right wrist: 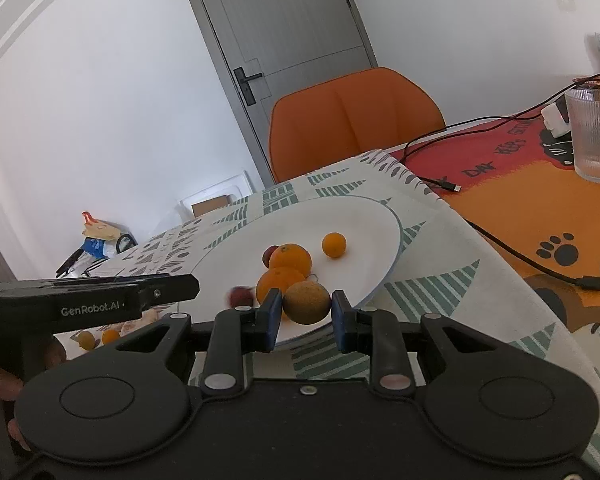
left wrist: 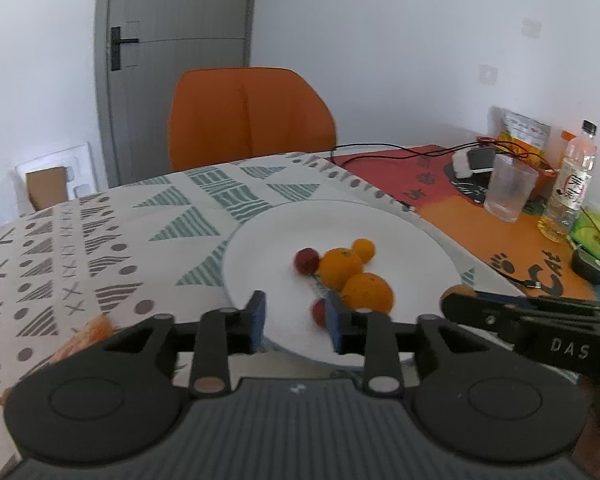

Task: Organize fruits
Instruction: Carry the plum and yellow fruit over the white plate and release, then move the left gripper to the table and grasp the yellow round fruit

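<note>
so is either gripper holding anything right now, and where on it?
Right gripper: a brownish-orange fruit sits between its fingers at its widest part, over the plate edge; contact looks likely but isn't certain. Left gripper: open, holding nothing.

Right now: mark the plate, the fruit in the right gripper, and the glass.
plate [right wrist: 364, 216]: right wrist view, bare far surface.
brownish fruit [right wrist: 306, 303]: right wrist view, its middle, between the fingers.
glass [right wrist: 596, 136]: right wrist view, ribbed side wall.

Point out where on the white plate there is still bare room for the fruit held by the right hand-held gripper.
The white plate is bare along its far rim and its left side. The right hand-held gripper holds a brownish-orange fruit over the near edge. The middle is crowded: oranges and red fruits clustered together.
</note>
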`<action>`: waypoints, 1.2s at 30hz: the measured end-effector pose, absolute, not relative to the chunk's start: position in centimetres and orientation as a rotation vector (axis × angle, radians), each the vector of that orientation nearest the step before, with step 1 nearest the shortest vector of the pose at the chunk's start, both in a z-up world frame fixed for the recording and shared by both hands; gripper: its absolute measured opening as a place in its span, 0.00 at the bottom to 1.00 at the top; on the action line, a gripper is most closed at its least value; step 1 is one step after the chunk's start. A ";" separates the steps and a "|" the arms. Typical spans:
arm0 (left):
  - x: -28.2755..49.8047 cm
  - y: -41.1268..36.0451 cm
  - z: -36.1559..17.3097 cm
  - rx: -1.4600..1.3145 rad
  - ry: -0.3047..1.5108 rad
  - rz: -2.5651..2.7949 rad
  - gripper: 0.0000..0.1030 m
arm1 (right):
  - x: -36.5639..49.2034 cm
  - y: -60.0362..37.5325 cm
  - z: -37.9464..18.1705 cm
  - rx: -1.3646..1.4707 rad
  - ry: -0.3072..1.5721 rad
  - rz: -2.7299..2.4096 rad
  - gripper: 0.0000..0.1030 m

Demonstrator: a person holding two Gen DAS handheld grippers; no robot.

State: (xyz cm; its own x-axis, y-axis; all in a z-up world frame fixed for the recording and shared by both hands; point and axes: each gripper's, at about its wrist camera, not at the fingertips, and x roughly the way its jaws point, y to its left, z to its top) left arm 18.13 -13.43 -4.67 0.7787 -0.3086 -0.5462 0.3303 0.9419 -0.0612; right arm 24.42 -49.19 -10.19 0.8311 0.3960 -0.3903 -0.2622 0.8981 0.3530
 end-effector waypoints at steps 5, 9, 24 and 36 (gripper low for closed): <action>17.7 -12.3 -4.4 0.029 0.570 -0.299 0.53 | 24.4 -49.1 -10.1 0.292 0.472 0.355 0.24; 17.5 -11.4 -4.2 0.026 0.560 -0.273 0.56 | 24.6 -49.1 -9.9 0.293 0.466 0.348 0.24; 16.3 -7.6 -3.2 -0.028 0.520 -0.193 0.83 | 24.0 -47.2 -8.8 0.246 0.452 0.374 0.35; 14.8 -5.2 -1.6 -0.055 0.489 -0.134 0.83 | 23.1 -46.1 -7.9 0.237 0.442 0.395 0.52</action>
